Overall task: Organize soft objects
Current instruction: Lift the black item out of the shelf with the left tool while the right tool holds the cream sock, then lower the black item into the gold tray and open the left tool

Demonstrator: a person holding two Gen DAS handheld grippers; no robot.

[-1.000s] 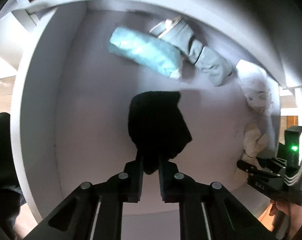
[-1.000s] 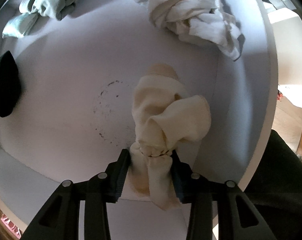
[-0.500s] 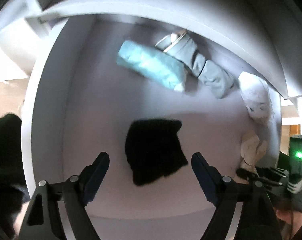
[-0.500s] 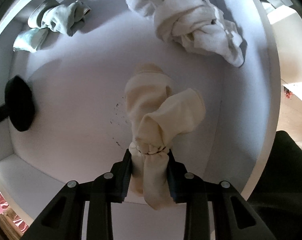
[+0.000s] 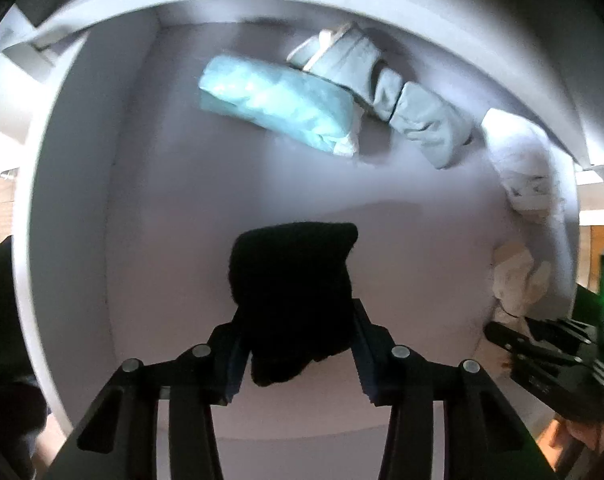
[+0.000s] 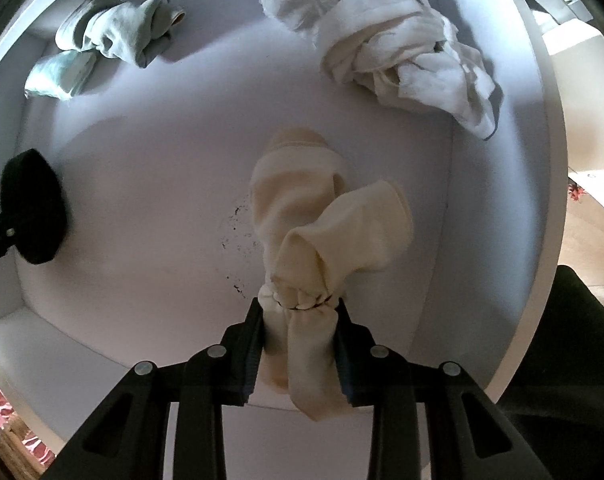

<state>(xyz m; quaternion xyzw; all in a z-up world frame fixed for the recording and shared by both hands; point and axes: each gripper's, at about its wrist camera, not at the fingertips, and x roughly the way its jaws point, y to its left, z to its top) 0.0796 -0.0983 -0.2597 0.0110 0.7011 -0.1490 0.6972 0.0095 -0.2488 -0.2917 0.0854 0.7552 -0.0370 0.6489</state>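
A black sock bundle [image 5: 292, 288] lies on the floor of a white shelf compartment [image 5: 154, 240]. My left gripper [image 5: 298, 344] has its jaws partly closed around the near end of it, touching both sides. My right gripper [image 6: 300, 332] is shut on a cream sock pair [image 6: 321, 232] that rests on the same shelf floor. The black bundle also shows at the left of the right wrist view [image 6: 32, 220]. The cream socks and the right gripper [image 5: 541, 340] show at the right of the left wrist view.
A folded light-blue cloth [image 5: 278, 104] and grey-green socks [image 5: 397, 100] lie at the back. A crumpled white cloth [image 6: 401, 52] sits in the back right corner. The compartment's side walls [image 6: 497, 200] and a shelf above [image 5: 341, 8] close it in.
The left gripper let go of the black bundle and opened wide, then moved back in and closed around it. The right gripper kept hold of the cream socks and drew back slightly.
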